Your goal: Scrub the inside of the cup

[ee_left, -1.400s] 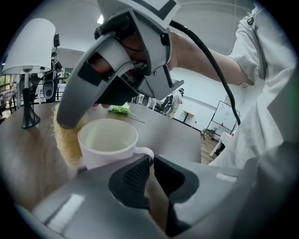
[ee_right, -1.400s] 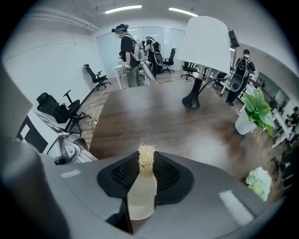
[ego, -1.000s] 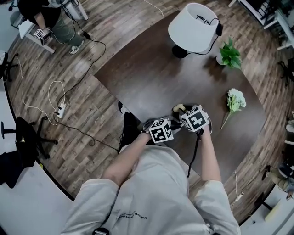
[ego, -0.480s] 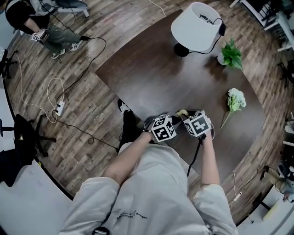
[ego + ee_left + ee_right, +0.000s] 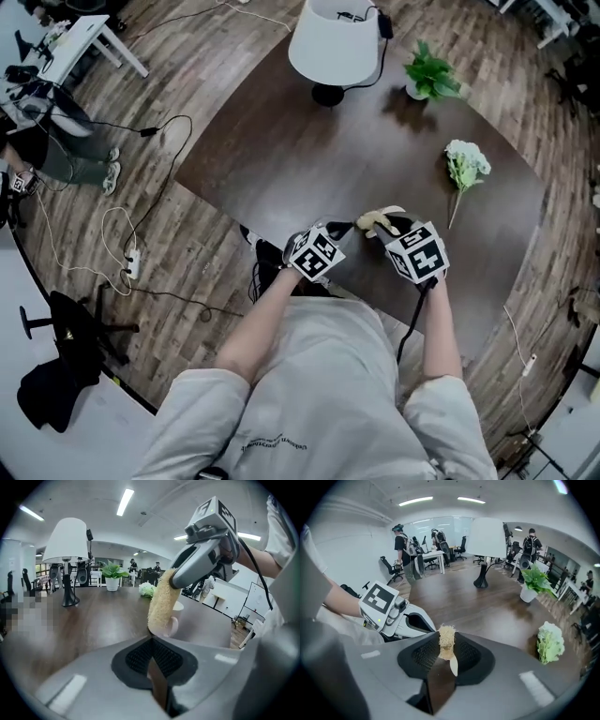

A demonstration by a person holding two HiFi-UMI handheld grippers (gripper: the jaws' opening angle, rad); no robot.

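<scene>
A white cup (image 5: 176, 620) with a handle sits just past my left gripper (image 5: 151, 641), whose jaws are closed at the cup's near edge. A tan loofah scrubber (image 5: 161, 603) stands in front of the cup, its lower end at my left jaw tips. My right gripper (image 5: 173, 576) is shut on the scrubber's top and comes in from the upper right. In the right gripper view the scrubber (image 5: 446, 638) shows end-on between the jaws of my right gripper (image 5: 446, 652). In the head view both grippers (image 5: 349, 228) (image 5: 386, 225) meet at the scrubber (image 5: 378, 219); the cup is hidden there.
On the dark table (image 5: 300, 141) a white lamp (image 5: 336, 42) and a potted plant (image 5: 429, 75) stand at the far side, with a white flower bunch (image 5: 464, 164) to the right. The table's near edge is just under my hands. Cables (image 5: 131, 253) lie on the floor at left.
The head camera has swung, so the table sits differently in view. The two grippers stand a little farther apart and more of the scrubber shows between them.
</scene>
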